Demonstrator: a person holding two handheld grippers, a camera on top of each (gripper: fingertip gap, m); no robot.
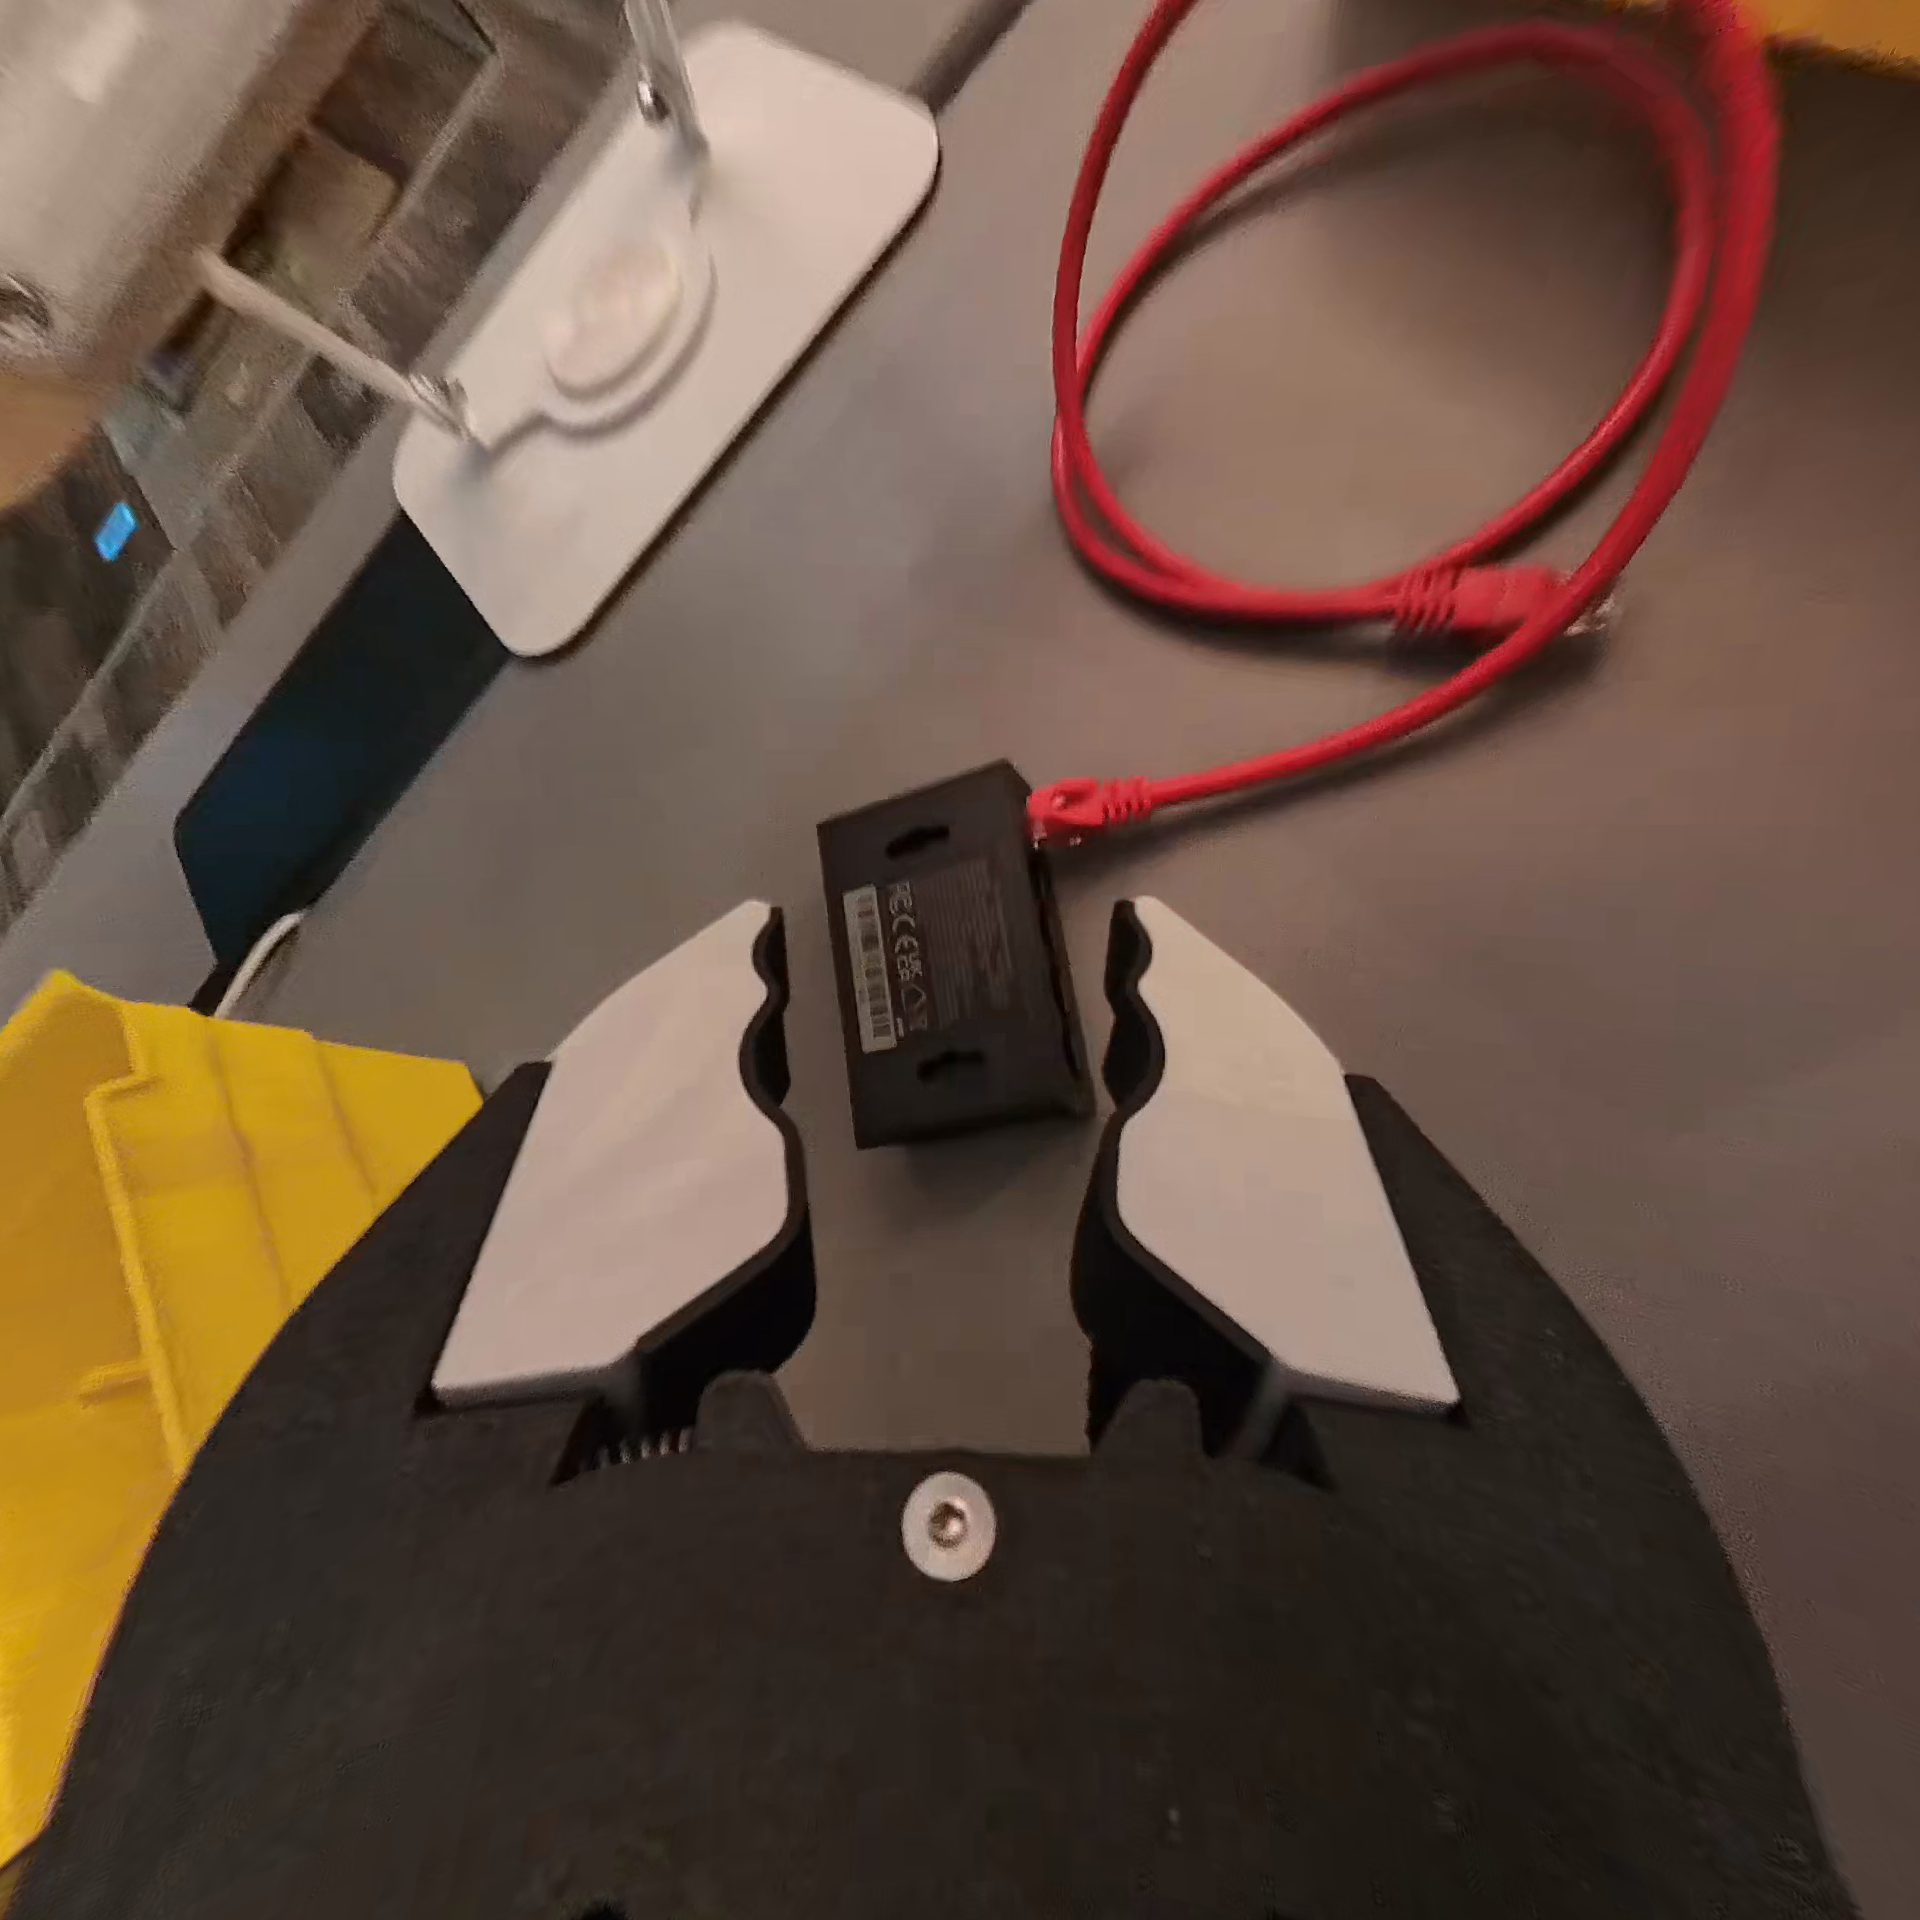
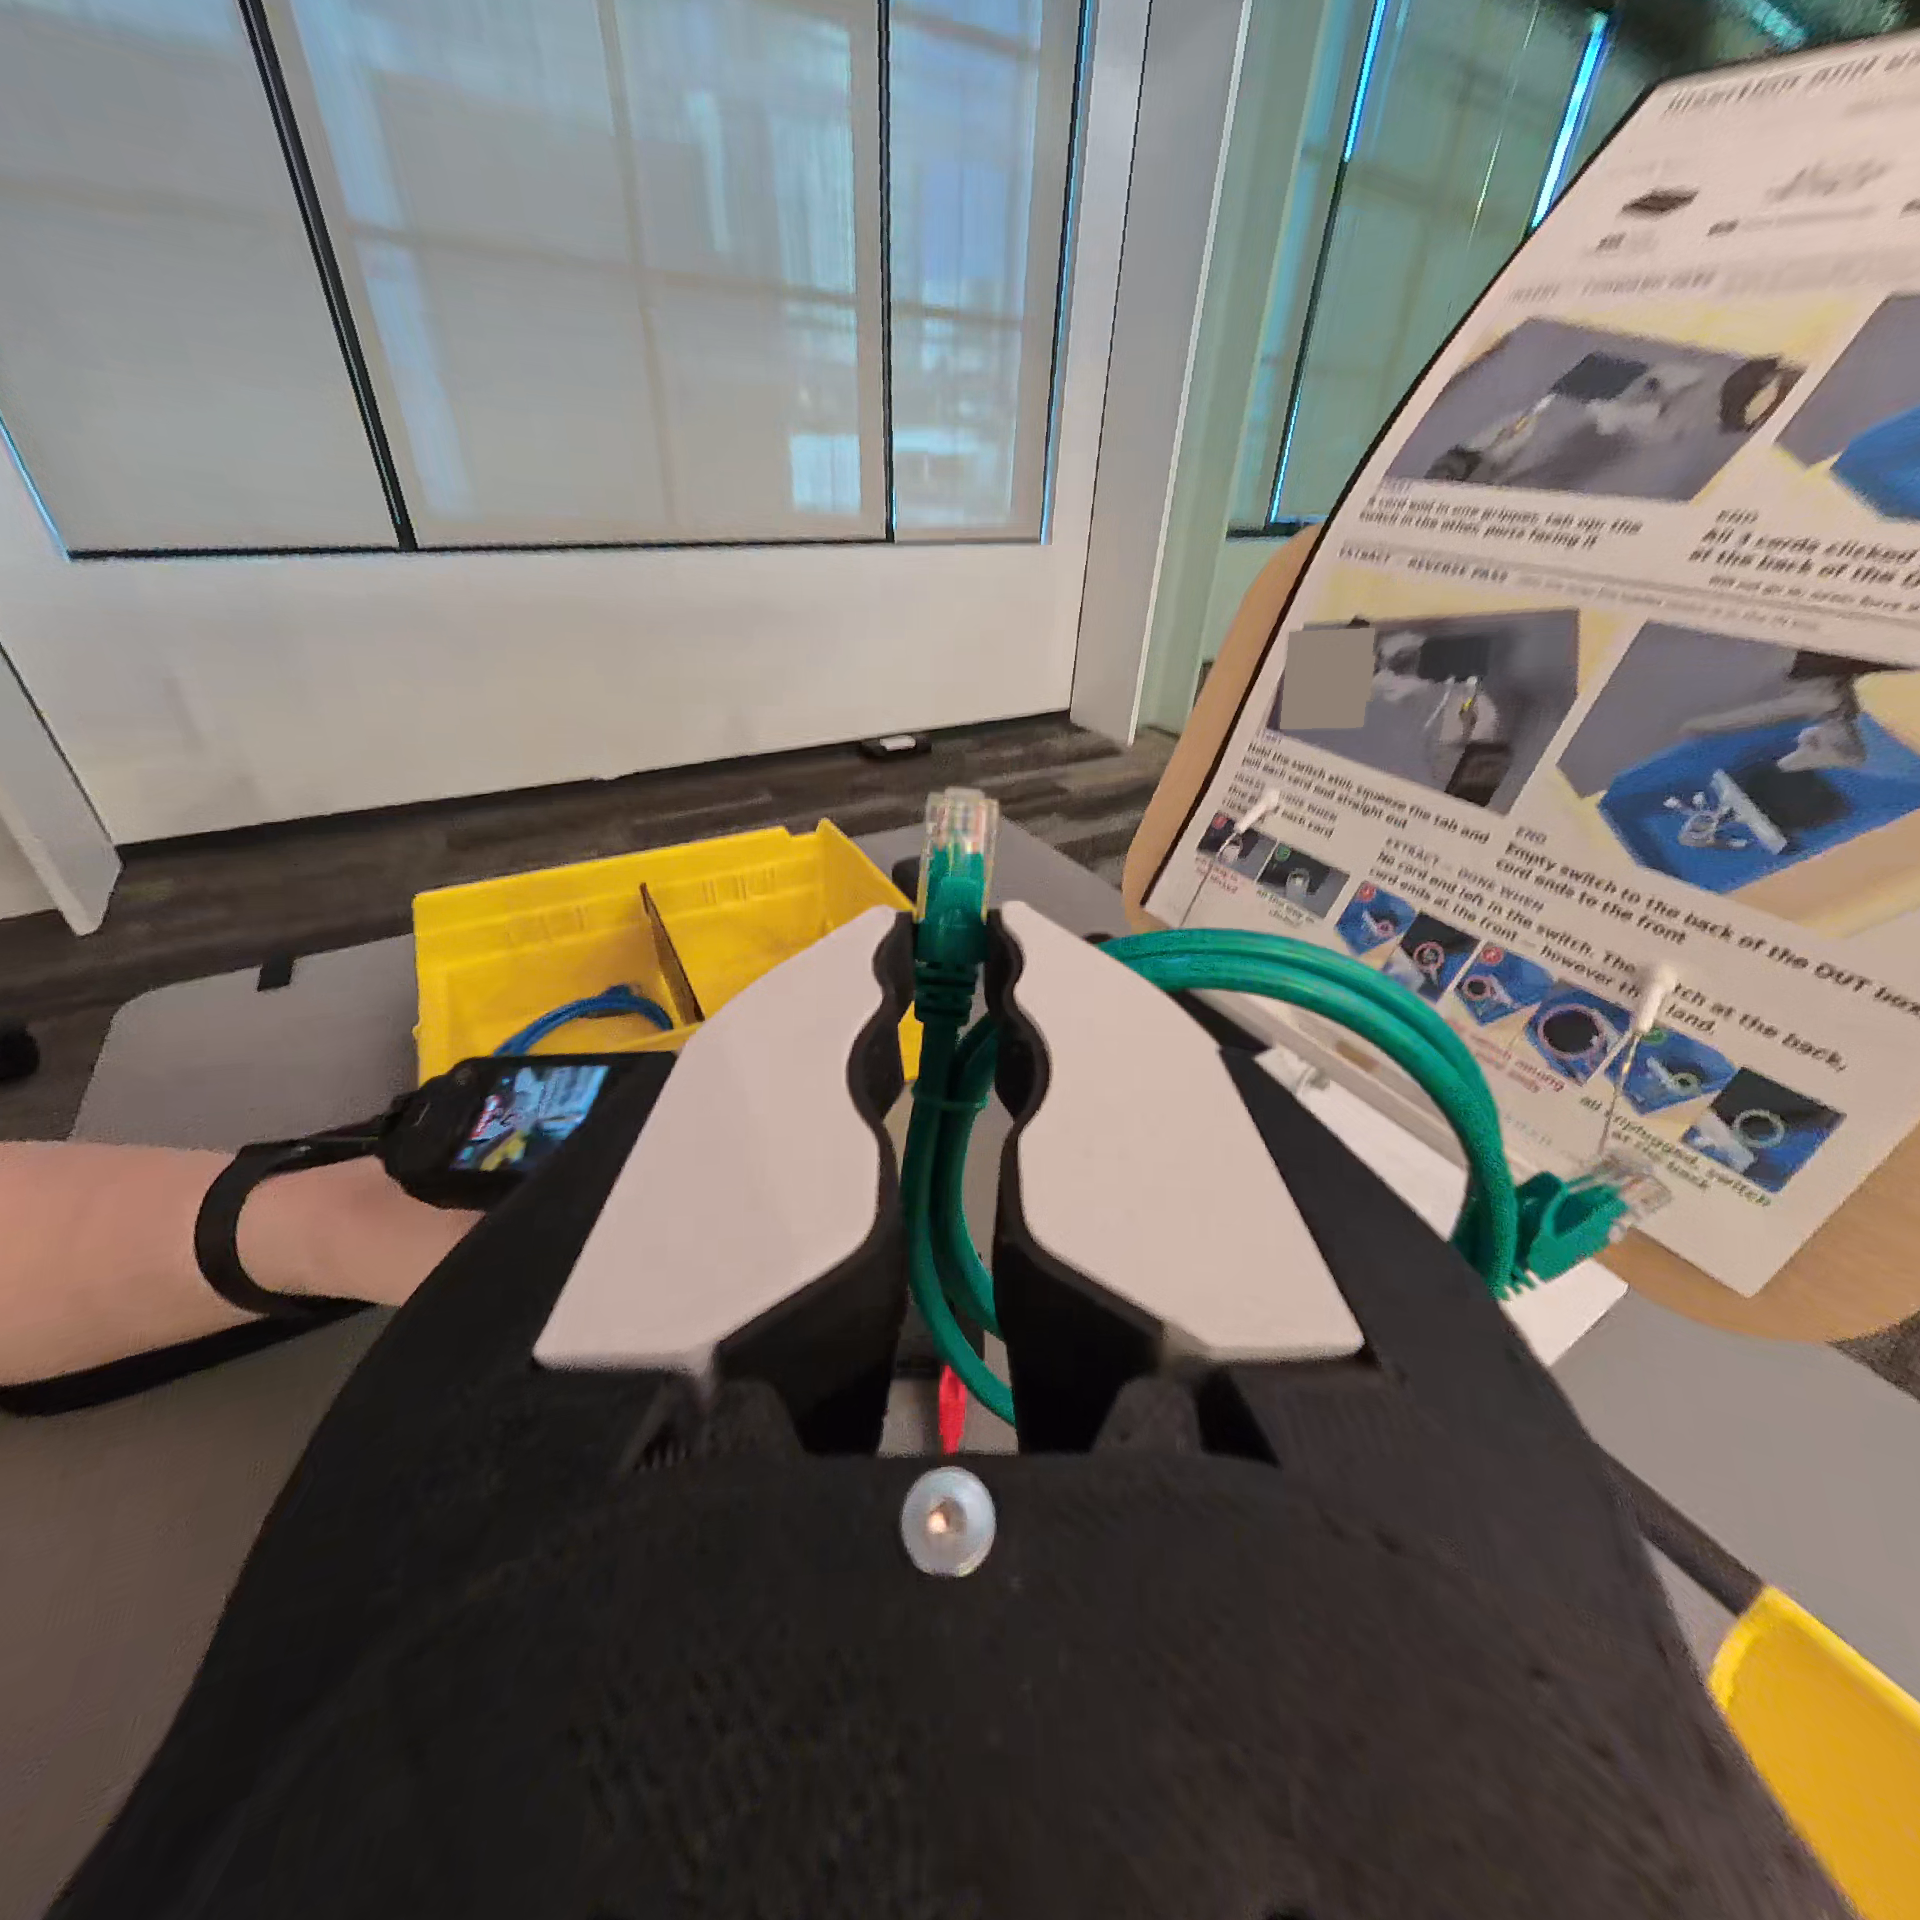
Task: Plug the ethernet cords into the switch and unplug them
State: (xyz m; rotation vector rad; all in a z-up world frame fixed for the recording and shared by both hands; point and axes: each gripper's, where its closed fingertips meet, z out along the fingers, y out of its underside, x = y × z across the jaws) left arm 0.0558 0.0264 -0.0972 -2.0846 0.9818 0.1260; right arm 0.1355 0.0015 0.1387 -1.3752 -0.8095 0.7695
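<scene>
In the left wrist view a small black switch [image 1: 951, 961] lies bottom up on the grey table. A red ethernet cord [image 1: 1403, 416] is plugged into its far right side by one connector [image 1: 1081, 808]; its other connector [image 1: 1486, 603] lies loose by the coil. My left gripper [image 1: 945, 914] is open, its jaws either side of the switch and not touching it. In the right wrist view my right gripper [image 2: 948, 935] is shut on a green ethernet cord [image 2: 1351, 1018] just behind its connector [image 2: 954, 852], which points up and away. The cord's other connector [image 2: 1579, 1210] hangs at the right.
A yellow bin [image 2: 665, 925] holding a blue cord [image 2: 587, 1023] stands beyond the right gripper. Another yellow bin [image 1: 156, 1195] is at the left gripper's left. A silver monitor stand [image 1: 665, 343] and an instruction board [image 2: 1621, 665] stand on the table. A person's forearm with a strapped device [image 2: 499, 1122] is at the left. My right fingertips sit around 25 centimetres from my left ones.
</scene>
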